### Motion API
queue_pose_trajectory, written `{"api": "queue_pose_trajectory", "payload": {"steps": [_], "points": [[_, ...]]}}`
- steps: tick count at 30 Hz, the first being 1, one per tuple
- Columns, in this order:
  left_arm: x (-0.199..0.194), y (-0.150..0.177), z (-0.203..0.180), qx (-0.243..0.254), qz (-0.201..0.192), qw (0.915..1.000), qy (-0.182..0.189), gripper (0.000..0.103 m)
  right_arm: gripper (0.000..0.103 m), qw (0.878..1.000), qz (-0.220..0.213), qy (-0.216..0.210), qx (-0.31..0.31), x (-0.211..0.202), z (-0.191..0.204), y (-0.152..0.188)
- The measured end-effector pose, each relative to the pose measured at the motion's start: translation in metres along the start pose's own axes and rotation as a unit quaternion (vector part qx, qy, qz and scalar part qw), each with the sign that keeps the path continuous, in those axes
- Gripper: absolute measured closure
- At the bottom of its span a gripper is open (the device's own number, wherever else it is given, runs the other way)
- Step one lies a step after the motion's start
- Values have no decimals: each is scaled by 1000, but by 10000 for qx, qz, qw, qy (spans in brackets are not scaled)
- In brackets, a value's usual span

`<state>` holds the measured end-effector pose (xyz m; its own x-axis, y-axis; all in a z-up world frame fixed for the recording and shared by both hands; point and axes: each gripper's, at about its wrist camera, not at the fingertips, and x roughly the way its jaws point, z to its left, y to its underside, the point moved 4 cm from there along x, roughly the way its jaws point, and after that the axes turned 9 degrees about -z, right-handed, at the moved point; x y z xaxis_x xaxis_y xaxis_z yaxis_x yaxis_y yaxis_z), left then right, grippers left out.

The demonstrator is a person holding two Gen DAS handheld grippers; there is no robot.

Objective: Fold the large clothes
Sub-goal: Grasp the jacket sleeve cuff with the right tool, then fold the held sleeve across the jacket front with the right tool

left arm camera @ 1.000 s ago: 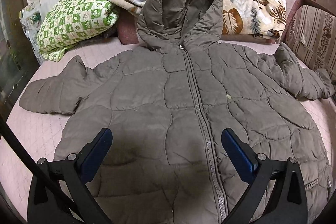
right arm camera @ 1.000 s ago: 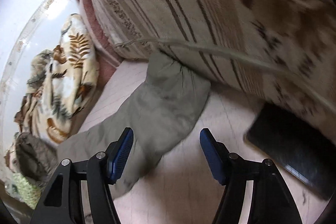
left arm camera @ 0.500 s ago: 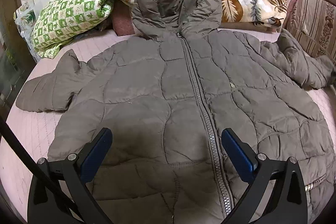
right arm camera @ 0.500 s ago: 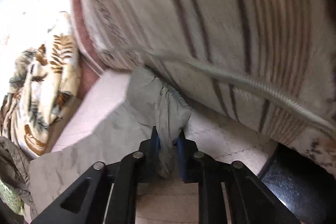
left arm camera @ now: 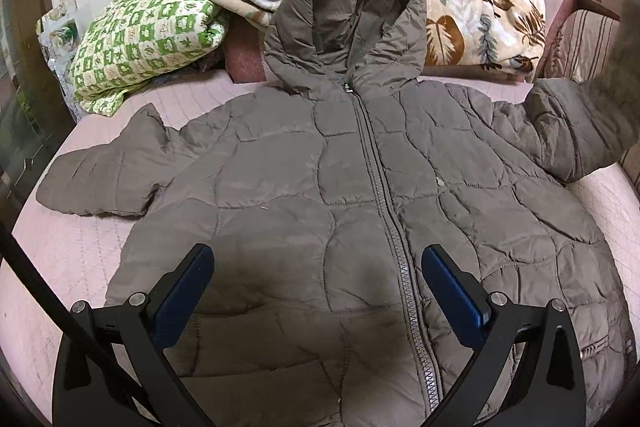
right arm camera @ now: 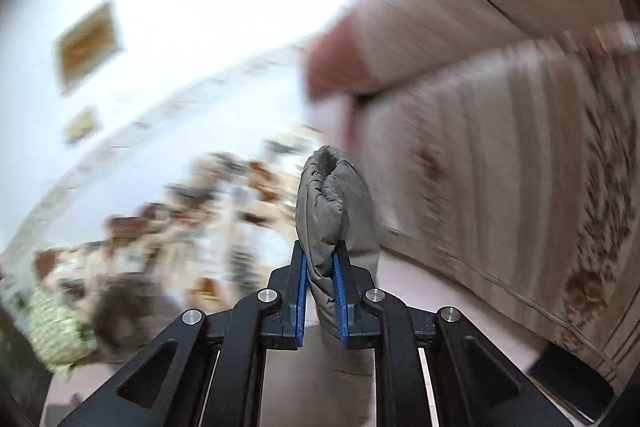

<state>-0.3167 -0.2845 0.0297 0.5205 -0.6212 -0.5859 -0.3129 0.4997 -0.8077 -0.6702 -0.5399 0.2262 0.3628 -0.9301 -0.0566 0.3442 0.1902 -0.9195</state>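
Sleeve [right arm camera: 336,203] lifted, right gripper [right arm camera: 320,259] clamped

My left view sharp, evenly lit, soft indoor light from above. Dark shadow on jacket [left arm camera: 320,187] hem between fingers of left claw [left arm camera: 318,291]. Fisheye bends bed [left arm camera: 72,251] edges; black vignette in corners. Blurred grey smear at right edge. My right view heavily motion-blurred: wall [right arm camera: 208,39], blanket [right arm camera: 168,223], sofa cushion [right arm camera: 520,187] all streaked. Wall washed out, near glare. Only right claw [right arm camera: 320,267] and pinched sleeve [right arm camera: 332,203] stay crisp.
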Motion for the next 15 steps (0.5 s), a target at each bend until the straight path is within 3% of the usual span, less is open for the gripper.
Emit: {"api": "queue_pose_trajectory", "payload": {"steps": [6, 15], "points": [[-7, -2, 8, -55, -92, 9999, -53, 0, 90, 9915, -81, -1230, -420, -42, 113, 0], [-15, -9, 42, -402, -236, 9983, -337, 0, 90, 9624, 687, -2395, -1084, -53, 234, 74]]}}
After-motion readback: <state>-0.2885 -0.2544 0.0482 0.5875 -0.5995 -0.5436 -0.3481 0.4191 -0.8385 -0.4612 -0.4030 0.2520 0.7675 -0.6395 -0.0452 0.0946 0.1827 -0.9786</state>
